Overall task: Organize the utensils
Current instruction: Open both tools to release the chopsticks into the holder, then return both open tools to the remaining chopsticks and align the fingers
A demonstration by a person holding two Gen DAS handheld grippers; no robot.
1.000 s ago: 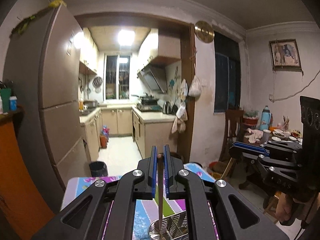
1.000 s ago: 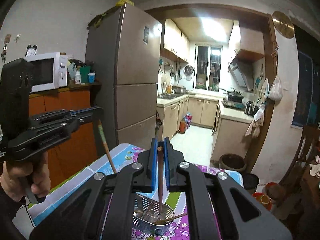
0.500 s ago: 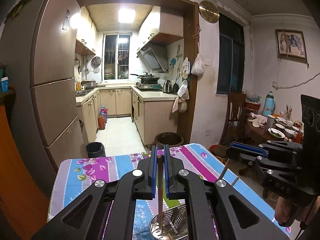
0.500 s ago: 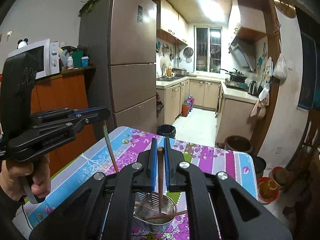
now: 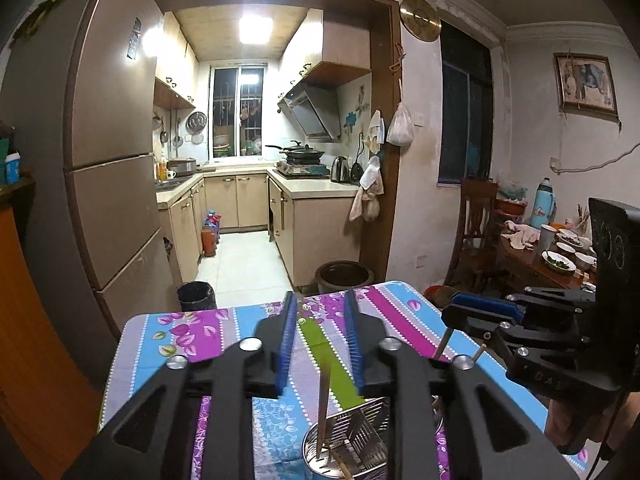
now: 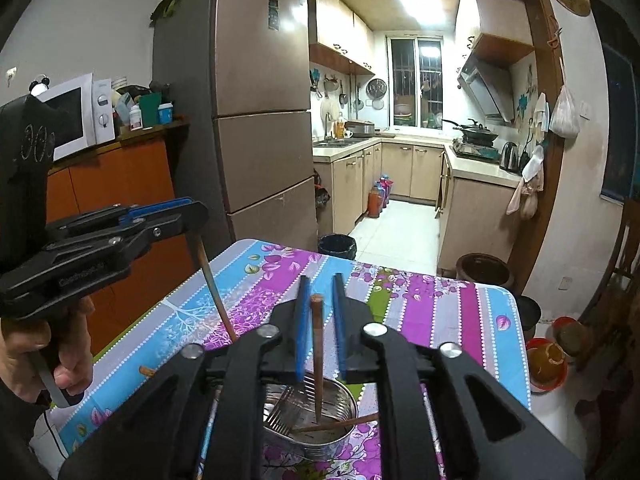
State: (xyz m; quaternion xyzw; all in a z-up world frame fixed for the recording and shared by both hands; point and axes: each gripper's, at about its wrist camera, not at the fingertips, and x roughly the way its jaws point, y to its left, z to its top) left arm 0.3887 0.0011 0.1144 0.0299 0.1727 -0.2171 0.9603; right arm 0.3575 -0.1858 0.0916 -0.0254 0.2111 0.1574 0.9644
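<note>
Two grippers hang over one metal utensil holder (image 6: 316, 420) on the table (image 6: 440, 304) with its striped floral cloth. Left first: the left gripper (image 5: 320, 340) has just been parting its jaws, and a brown chopstick (image 5: 322, 412) stands between the blue pads with clear gaps on both sides — its lower end is down inside the holder's perforated basket. The right gripper (image 6: 318, 324) has likewise just been easing apart; another chopstick (image 6: 318, 356) stands upright between its pads without touching either — tip in the round tin, beside a fork (image 6: 290, 404) and a chopstick lying slantwise.
</note>
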